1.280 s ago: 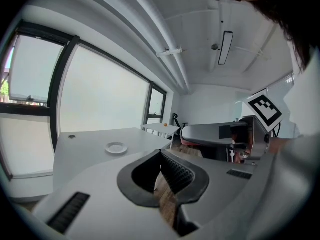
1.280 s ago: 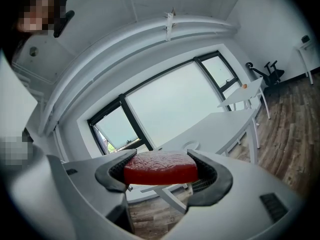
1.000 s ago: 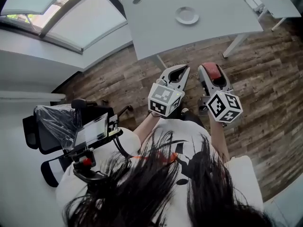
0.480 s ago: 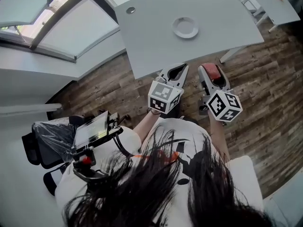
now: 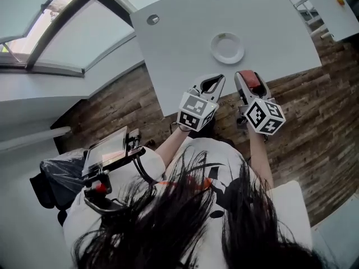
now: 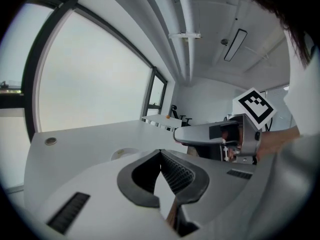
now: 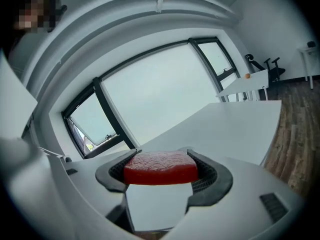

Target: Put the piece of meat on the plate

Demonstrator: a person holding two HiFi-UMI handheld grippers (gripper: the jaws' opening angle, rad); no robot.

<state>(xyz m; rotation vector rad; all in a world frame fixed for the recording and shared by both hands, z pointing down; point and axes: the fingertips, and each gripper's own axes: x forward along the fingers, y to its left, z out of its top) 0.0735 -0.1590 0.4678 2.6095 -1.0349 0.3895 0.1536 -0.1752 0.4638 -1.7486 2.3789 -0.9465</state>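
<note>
The surface [image 5: 185, 32] and the plate [image 5: 228, 47] have slid closer in the head view. The plate lay well ahead of both tools half a second ago, and the near edge of the surface now reaches their tips. The two tools keep much the same spots in the frame, so the person seems to have stepped up to the surface.

The right hand-held gripper [image 7: 160, 160] is clamped on the piece of meat [image 7: 160, 168], a red slab pinched between the ribbed pads with its long axis running across the jaws. In the head view the meat [image 5: 249, 79] is at the near edge of the surface, not yet over the plate. The plate lies ahead of the right hand-held gripper [image 5: 247, 75] and a little to its left, inboard from the near edge.

The left hand-held gripper [image 5: 212, 82] is closed on nothing, its tips meeting. It sits about as near the plate as the right one. The coming move looks like a short reach forward and slightly left.
</note>
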